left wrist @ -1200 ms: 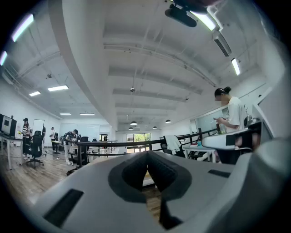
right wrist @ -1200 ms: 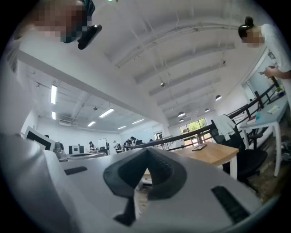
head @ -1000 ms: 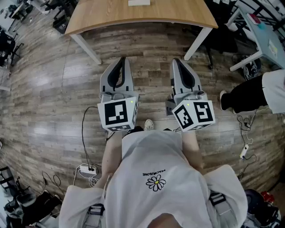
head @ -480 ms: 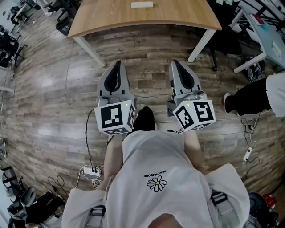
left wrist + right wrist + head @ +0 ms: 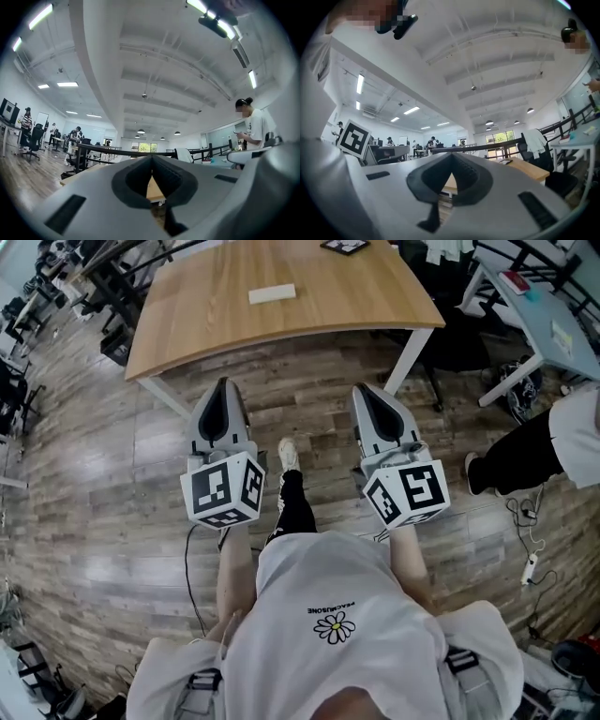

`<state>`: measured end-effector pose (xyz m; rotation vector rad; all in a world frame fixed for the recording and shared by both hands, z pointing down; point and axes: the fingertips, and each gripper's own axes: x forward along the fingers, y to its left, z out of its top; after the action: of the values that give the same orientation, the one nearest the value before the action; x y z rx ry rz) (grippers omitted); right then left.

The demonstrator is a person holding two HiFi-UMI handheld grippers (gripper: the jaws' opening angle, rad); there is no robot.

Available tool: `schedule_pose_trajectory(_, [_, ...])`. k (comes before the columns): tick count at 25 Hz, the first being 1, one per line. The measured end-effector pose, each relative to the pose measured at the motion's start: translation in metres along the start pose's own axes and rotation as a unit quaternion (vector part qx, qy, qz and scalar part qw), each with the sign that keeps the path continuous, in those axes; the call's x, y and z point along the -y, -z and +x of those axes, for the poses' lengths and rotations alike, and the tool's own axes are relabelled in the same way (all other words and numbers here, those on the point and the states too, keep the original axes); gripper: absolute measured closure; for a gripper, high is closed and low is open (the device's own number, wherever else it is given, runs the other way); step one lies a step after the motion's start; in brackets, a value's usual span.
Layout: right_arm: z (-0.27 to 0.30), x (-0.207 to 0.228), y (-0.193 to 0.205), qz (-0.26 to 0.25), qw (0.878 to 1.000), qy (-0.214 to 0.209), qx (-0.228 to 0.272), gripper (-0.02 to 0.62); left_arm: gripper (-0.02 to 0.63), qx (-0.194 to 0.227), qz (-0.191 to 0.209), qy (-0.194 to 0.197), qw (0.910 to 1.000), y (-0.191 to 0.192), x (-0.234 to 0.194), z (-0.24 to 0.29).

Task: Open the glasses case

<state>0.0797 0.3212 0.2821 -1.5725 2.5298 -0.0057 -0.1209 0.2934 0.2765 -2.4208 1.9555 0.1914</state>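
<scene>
A pale, flat oblong glasses case [image 5: 272, 293] lies on the wooden table [image 5: 356, 296], towards its far left. My left gripper [image 5: 222, 388] and right gripper [image 5: 367, 393] are held side by side over the floor, just short of the table's near edge and well away from the case. Both are shut with nothing between the jaws. In the left gripper view the gripper [image 5: 151, 158] has its jaws together, and a strip of tabletop [image 5: 153, 190] shows through the gap below. The right gripper view shows the same for that gripper [image 5: 451, 156].
A dark flat object [image 5: 344, 246] lies at the table's far edge. The table has white legs [image 5: 409, 357]. A person [image 5: 534, 442] stands at the right beside another desk [image 5: 553, 315]. Chairs and desks stand at the far left. Cables and a power strip [image 5: 530, 568] lie on the plank floor.
Both grippers have moved forward towards the table, which now shows more of its top and the case. The person's foot has stepped forward between the grippers. Both jaws stayed shut.
</scene>
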Motion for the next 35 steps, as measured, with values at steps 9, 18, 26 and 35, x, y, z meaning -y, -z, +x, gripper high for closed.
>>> schedule_pose_trajectory(9, [0.117, 0.044, 0.019, -0.037, 0.998, 0.031, -0.028, 0.591, 0.590, -0.013, 0.009, 0.040, 0.9991, 0.012, -0.026, 0.132])
schedule_pose_trajectory(18, [0.282, 0.081, 0.030, -0.035, 0.998, 0.028, -0.052, 0.591, 0.591, 0.005, -0.016, 0.089, 0.9959, 0.005, -0.077, 0.285])
schedule_pose_trajectory(26, [0.381, 0.112, 0.048, -0.049, 0.995, 0.052, -0.074, 0.591, 0.591, 0.004, -0.009, 0.097, 0.9952, 0.010, -0.121, 0.379])
schedule_pose_trajectory(35, [0.408, 0.140, 0.068, -0.055, 0.991, 0.069, -0.099, 0.589, 0.591, -0.018, -0.018, 0.102, 0.9945, 0.038, -0.129, 0.414])
